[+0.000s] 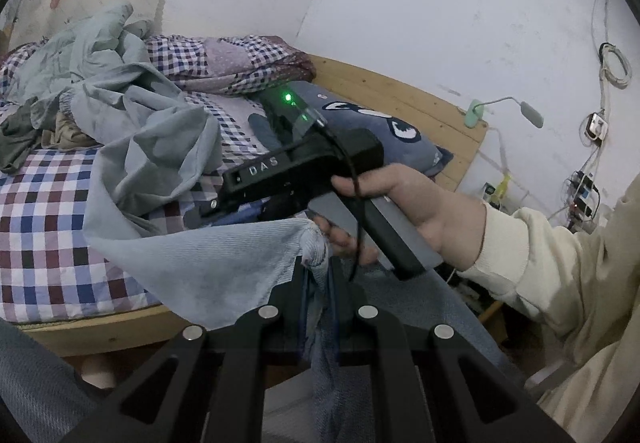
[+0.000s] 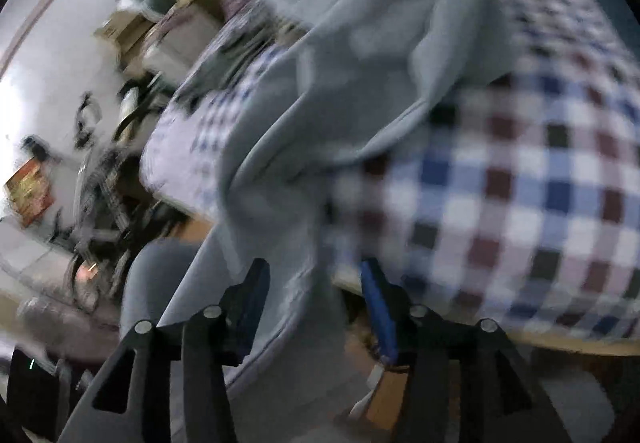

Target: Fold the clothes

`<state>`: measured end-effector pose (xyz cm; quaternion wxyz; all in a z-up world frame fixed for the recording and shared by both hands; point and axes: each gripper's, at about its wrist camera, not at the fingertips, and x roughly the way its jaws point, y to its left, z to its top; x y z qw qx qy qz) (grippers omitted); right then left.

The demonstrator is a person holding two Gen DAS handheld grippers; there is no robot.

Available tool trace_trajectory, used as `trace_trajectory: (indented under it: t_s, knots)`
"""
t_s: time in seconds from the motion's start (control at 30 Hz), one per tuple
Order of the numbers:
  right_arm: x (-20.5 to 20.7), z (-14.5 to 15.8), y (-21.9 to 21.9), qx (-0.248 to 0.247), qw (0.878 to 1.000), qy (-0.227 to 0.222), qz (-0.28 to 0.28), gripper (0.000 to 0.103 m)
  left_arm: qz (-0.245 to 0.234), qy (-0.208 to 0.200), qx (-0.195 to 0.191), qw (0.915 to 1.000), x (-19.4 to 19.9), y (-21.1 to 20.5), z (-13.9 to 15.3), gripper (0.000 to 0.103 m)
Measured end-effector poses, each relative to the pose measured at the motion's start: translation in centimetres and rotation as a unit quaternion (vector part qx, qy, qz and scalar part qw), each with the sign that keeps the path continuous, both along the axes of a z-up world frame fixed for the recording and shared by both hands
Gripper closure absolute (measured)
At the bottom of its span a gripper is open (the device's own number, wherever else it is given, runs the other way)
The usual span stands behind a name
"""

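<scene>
A light blue-grey garment (image 1: 160,147) lies crumpled over the checked bedsheet (image 1: 44,203) and stretches off the bed's front edge. My left gripper (image 1: 316,263) is shut on a bunched corner of the garment, which hangs between its fingers. The right gripper's black body (image 1: 296,171), held in a hand, hovers over the garment just beyond it. In the blurred right wrist view the right gripper (image 2: 316,275) is open, its blue-padded fingers (image 2: 378,303) standing apart on either side of a fold of the same garment (image 2: 320,103), not closed on it.
A checked quilt (image 1: 236,63) and more crumpled clothes (image 1: 24,135) lie at the back of the bed. A blue pillow (image 1: 384,123) sits by the wooden headboard (image 1: 400,91). The white wall carries cables and a lamp (image 1: 528,113). Cluttered floor shows left of the bed (image 2: 92,179).
</scene>
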<state>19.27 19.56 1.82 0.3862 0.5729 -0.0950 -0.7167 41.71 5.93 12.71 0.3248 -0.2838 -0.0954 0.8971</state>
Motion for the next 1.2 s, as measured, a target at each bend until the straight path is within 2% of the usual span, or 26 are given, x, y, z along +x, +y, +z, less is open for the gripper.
trace_trajectory:
  t_s: [0.1, 0.23, 0.33, 0.4, 0.47, 0.5, 0.53, 0.57, 0.7, 0.9, 1.03, 1.1, 1.13, 1.2]
  knots:
    - [0.6, -0.7, -0.6, -0.034, 0.998, -0.038, 0.031, 0.050, -0.002, 0.001, 0.001, 1.0000, 0.0, 0.1, 0.0, 0.095]
    - [1.2, -2.3, -1.5, -0.051, 0.994, -0.078, 0.061, 0.050, -0.001, -0.001, 0.002, 1.0000, 0.0, 0.1, 0.1, 0.095]
    - [1.6, -3.2, -2.0, -0.060, 0.992, -0.087, 0.069, 0.053, 0.000, 0.001, 0.003, 1.0000, 0.1, 0.0, 0.1, 0.095]
    - [1.9, -3.5, -2.6, -0.066, 0.991, -0.088, 0.072, 0.064, 0.000, 0.001, 0.004, 1.0000, 0.1, 0.0, 0.0, 0.095]
    - [2.3, -3.9, -3.3, -0.072, 0.991, -0.089, 0.076, 0.082, 0.000, 0.002, 0.006, 1.0000, 0.2, -0.1, 0.1, 0.095]
    - [2.3, -4.0, -3.1, -0.071, 0.991, -0.086, 0.071, 0.086, -0.001, 0.002, 0.007, 1.0000, 0.2, -0.1, 0.1, 0.095]
    - [2.3, -4.0, -2.9, -0.070, 0.992, -0.084, 0.066, 0.095, -0.002, 0.000, 0.008, 1.0000, 0.2, -0.1, 0.1, 0.095]
    - [2.2, -3.7, -2.6, -0.073, 0.993, -0.076, 0.056, 0.099, -0.002, -0.001, 0.007, 1.0000, 0.2, -0.1, 0.1, 0.095]
    - [1.8, -2.2, -1.2, -0.089, 0.995, -0.044, 0.013, 0.101, -0.007, -0.007, 0.007, 0.9999, 0.0, 0.1, 0.0, 0.095]
    - [0.9, 2.2, 1.8, -0.093, 0.994, 0.027, -0.042, 0.101, -0.008, -0.025, 0.012, 0.9996, -0.6, 0.3, -0.4, 0.093]
    - [0.7, 5.8, 3.7, -0.089, 0.990, 0.081, -0.072, 0.101, 0.002, -0.033, 0.023, 0.9992, -1.1, 0.0, -0.5, 0.073]
    - [0.3, 6.9, 5.0, -0.091, 0.988, 0.094, -0.080, 0.102, 0.006, -0.039, 0.029, 0.9988, -1.3, -0.3, -0.5, 0.069]
    - [0.1, 7.5, 5.6, -0.086, 0.987, 0.104, -0.090, 0.102, 0.008, -0.043, 0.032, 0.9986, -1.5, -0.4, -0.5, 0.063]
    - [-0.2, 8.1, 6.3, -0.073, 0.985, 0.120, -0.100, 0.102, 0.010, -0.046, 0.037, 0.9982, -1.6, -0.6, -0.6, 0.061]
